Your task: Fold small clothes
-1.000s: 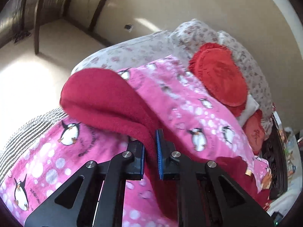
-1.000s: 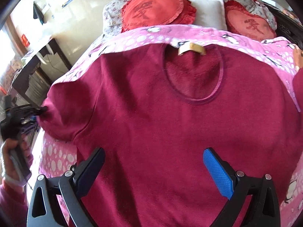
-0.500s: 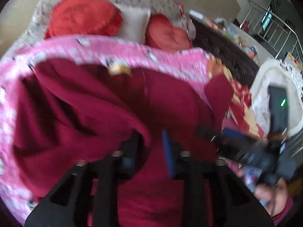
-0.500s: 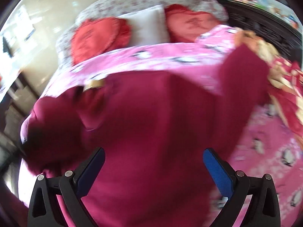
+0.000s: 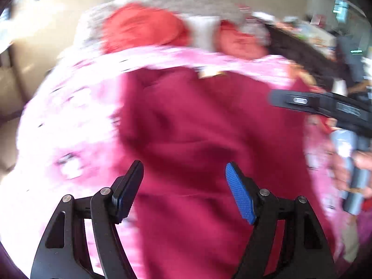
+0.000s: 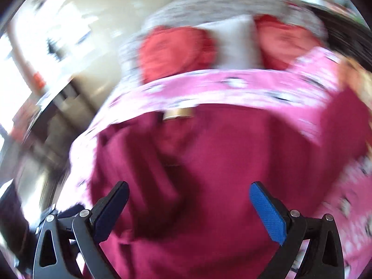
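Fingers of the left gripper (image 5: 183, 186), at lower centre, had just been opening and stood apart with nothing gripped; those of the right gripper (image 6: 189, 207) were likewise spread wide and empty. The maroon sweater (image 5: 209, 139) lay at frame centre on the pink blanket (image 5: 69, 121), its left side seemingly folded inward, though blur obscured detail.

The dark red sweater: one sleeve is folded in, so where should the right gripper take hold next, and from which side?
Probably the unfolded sleeve of the dark red sweater, which still sticks out over the pink blanket on the far right. Bring the open right gripper in from the sweater's outer right edge, pinching near the cuff, so the sleeve can be carried across the body.
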A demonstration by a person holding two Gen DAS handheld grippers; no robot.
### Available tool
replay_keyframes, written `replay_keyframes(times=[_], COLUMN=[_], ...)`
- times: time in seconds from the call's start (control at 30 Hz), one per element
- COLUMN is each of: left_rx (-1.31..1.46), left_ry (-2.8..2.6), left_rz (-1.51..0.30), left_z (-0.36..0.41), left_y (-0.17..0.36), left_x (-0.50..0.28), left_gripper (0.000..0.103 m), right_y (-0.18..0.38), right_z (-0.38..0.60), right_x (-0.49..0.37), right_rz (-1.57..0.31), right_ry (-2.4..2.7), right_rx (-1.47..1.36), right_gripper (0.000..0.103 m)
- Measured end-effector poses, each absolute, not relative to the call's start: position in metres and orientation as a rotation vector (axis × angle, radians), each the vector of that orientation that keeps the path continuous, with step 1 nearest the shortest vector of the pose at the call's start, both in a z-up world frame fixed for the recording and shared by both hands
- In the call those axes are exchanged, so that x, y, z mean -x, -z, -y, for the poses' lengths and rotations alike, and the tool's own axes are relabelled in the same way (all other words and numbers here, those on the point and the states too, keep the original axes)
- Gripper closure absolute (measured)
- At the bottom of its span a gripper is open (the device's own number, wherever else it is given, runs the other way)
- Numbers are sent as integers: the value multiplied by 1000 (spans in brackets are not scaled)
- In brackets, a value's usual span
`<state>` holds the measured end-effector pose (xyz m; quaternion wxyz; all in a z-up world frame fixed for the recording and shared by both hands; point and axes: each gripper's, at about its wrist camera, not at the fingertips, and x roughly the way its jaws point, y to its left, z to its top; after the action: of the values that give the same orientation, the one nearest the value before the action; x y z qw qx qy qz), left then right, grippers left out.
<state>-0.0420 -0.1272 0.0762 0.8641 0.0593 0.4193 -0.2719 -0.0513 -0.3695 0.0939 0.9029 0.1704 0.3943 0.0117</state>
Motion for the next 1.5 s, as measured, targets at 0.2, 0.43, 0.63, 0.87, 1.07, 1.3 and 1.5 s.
replay_keyframes(times=[0.2, 0.43, 0.63, 0.87, 1.07, 1.3, 1.5], left_rx=[-59, -63, -53, -46, -49, -8, 4], left_ry=[475, 469, 473, 467, 435, 420, 431], left_rz=[-1000, -1043, -1037, -1033, -1028, -1054, -1052], left_z=[116, 124, 117, 98, 91, 80, 76], left_y=[-41, -19, -16, -22, -28, -24, -22], left_x=[17, 17, 18, 23, 24, 17, 12], left_gripper=[29, 29, 29, 29, 29, 29, 29], right_y=[-77, -39, -95, -110, -137, -53, -15], right_z=[271, 281, 361, 441, 389, 283, 264], right_x=[-9, -40, 52, 156, 117, -8, -44], right_rz=[-852, -941, -827, -872, -752, -856, -923], right_ry=[-124, -124, -76, 2, -149, -346, -386], right_rx=[-86, -134, -267, -330, -147, 44, 114], right_gripper=[9, 91, 91, 55, 54, 65, 91])
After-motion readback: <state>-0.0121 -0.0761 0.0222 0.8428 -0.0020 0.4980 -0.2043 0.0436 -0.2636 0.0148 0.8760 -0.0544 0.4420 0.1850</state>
